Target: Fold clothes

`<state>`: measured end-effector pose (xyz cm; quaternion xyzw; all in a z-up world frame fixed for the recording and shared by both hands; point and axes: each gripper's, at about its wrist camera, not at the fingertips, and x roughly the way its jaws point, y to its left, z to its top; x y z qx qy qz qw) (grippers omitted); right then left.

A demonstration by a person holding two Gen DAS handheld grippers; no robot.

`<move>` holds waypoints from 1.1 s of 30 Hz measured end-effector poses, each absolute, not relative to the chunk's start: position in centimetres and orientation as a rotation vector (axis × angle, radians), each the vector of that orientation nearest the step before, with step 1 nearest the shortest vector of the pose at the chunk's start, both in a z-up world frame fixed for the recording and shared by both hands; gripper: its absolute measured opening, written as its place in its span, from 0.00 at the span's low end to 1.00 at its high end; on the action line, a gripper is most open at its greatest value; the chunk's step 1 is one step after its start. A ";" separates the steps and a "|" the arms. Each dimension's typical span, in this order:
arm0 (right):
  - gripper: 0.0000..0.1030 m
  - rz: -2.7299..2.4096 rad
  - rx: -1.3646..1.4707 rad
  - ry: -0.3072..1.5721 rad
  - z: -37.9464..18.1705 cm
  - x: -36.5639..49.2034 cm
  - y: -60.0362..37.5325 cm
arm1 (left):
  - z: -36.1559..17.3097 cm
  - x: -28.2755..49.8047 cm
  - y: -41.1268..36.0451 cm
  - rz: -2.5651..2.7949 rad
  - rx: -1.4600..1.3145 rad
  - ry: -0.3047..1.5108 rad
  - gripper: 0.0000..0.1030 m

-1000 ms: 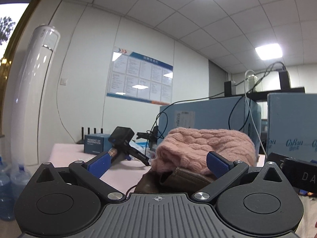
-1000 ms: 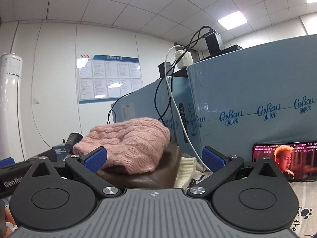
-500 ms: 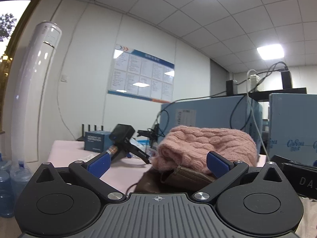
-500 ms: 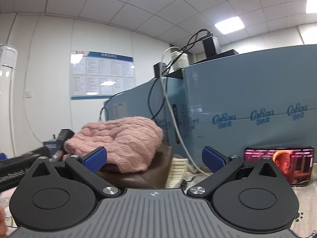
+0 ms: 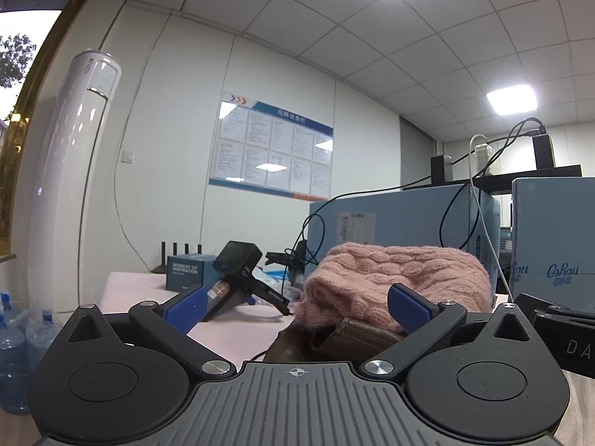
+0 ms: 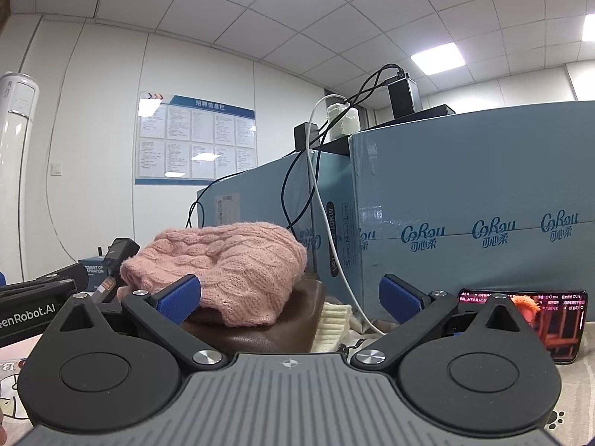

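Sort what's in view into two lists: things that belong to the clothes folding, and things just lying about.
For the folding:
- pink knit sweater
- brown garment under it
- cream knit piece beside it
- left gripper and right gripper, jaws open

Lying about:
- phone playing video
- blue cartons
- white cable
- small dark box
- water bottles

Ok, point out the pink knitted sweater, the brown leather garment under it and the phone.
pink knitted sweater (image 6: 230,256), right wrist view, middle of its cable-knit top.
brown leather garment (image 6: 267,329), right wrist view, front face below the sweater's hem.
phone (image 6: 557,329), right wrist view, lit screen, right of the gripper's linkage.
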<state>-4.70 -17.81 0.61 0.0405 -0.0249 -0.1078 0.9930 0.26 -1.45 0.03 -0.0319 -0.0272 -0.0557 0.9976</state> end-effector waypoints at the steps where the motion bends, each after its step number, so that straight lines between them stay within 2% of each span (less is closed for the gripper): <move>1: 1.00 -0.214 0.082 -0.050 0.6 -4.7 -17.8 | 0.0 0.3 -1.4 -0.113 -0.064 -0.054 1.00; 33: 1.00 -0.196 0.089 -0.036 0.6 -4.5 -17.8 | 0.1 0.4 -1.4 -0.122 -0.070 -0.042 1.00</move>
